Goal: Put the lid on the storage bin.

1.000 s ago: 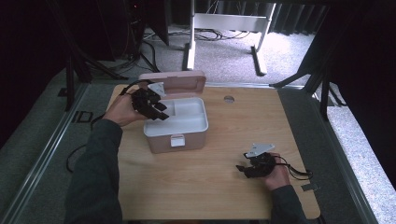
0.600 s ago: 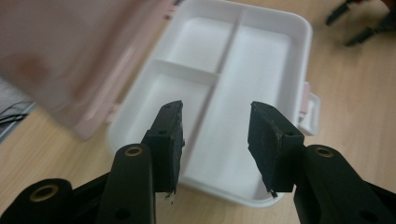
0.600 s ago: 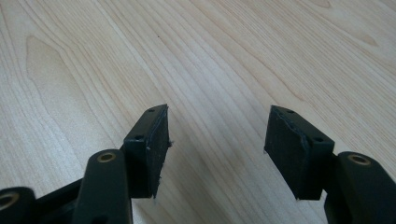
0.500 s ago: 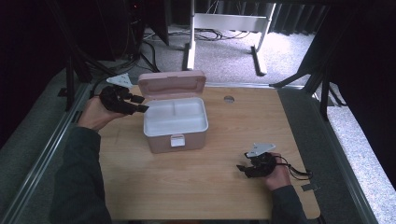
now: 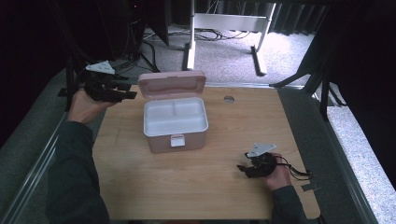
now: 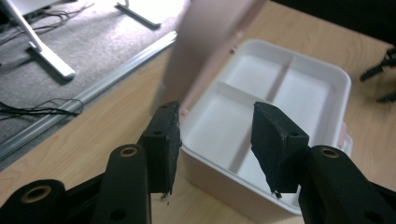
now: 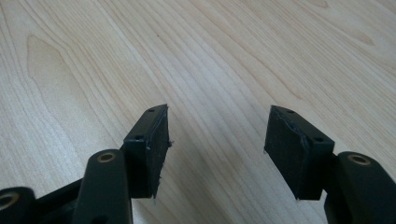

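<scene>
One pink box (image 5: 175, 123) with a white inside, standing on the tabletop (image 5: 196, 186) toward its far left corner, lid (image 5: 172, 84) raised upright at the far side and latch tab facing the near edge; the inside shows three compartments, one long and two smaller, all bare. One left gripper (image 5: 108, 89), held off the far left corner just beyond the tabletop's edge and clear of the box, its fingers (image 6: 163, 140) apart with nothing between them; they have just been opening wider. In the left gripper view the box lies beyond the finger gap, untouched. One right gripper (image 5: 254, 165), low near the near right corner, well apart from the box, fingers (image 7: 152, 151) spread over bare wood and holding nothing. Risks, as a judgement: the upright lid (it seems to stand on its hinge alone) could drop shut if the box is bumped; a careless return of the left gripper could catch the lid's edge or push the light box across the tabletop. Count: one box, one lid, two grippers.
</scene>
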